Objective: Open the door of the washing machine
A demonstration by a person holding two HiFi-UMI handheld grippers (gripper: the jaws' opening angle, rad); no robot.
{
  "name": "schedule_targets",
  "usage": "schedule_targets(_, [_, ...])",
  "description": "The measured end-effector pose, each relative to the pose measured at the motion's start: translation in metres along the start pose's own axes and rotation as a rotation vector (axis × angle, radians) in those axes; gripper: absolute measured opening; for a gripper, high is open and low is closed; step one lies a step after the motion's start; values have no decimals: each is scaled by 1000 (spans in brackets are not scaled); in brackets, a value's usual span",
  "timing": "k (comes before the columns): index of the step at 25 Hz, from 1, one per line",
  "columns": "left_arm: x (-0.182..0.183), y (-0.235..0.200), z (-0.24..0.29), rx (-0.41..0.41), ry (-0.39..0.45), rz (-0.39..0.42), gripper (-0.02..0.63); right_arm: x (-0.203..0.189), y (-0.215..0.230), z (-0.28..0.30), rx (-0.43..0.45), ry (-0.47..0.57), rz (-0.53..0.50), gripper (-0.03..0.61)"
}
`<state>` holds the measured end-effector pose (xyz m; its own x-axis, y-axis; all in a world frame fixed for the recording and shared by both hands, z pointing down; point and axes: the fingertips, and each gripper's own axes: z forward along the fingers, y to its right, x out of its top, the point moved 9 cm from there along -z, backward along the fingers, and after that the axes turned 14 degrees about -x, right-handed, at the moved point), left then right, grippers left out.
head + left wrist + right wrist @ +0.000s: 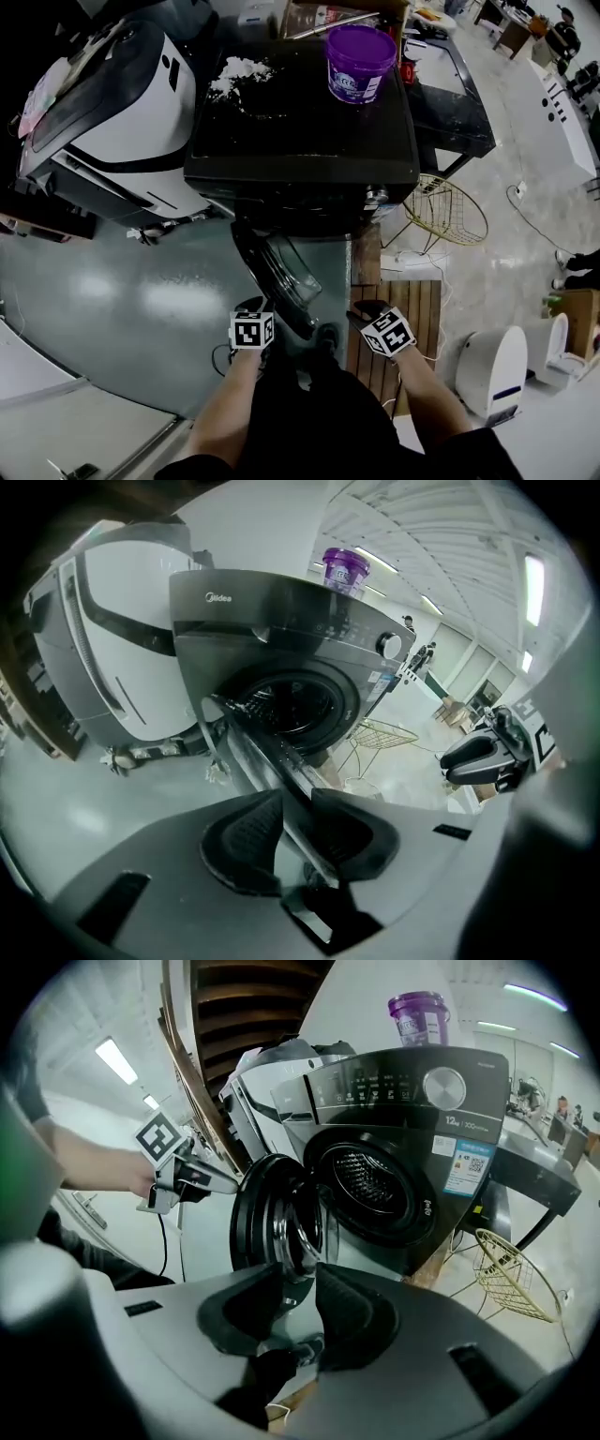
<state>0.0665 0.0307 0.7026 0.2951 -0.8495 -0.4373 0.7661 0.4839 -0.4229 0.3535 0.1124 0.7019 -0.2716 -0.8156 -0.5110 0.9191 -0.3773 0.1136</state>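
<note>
Washing machine door stands open; left gripper pinches the door's free edge; right gripper jaws a narrow gap apart, empty, near the door.

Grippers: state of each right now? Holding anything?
Left gripper: closed on the edge of the washing machine door.
Right gripper: jaws slightly apart, holding nothing.

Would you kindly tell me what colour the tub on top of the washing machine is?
The tub is purple with a pale label, clearest in the head view.
</note>
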Motion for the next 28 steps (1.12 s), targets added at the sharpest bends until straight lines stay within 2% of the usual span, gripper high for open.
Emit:
schedule_targets(7, [-22, -33, -21, -32, -1, -28, 103, 20, -29, -5, -26, 35, 89, 123])
schedule_targets(14, [-40, -68, -49, -22, 6, -54, 103, 48, -64, -5, -21, 55, 32, 123])
schedule_targets(28, [-56, -147, -99, 12, 10, -61, 84, 127, -127, -12, -21, 170, 13, 107])
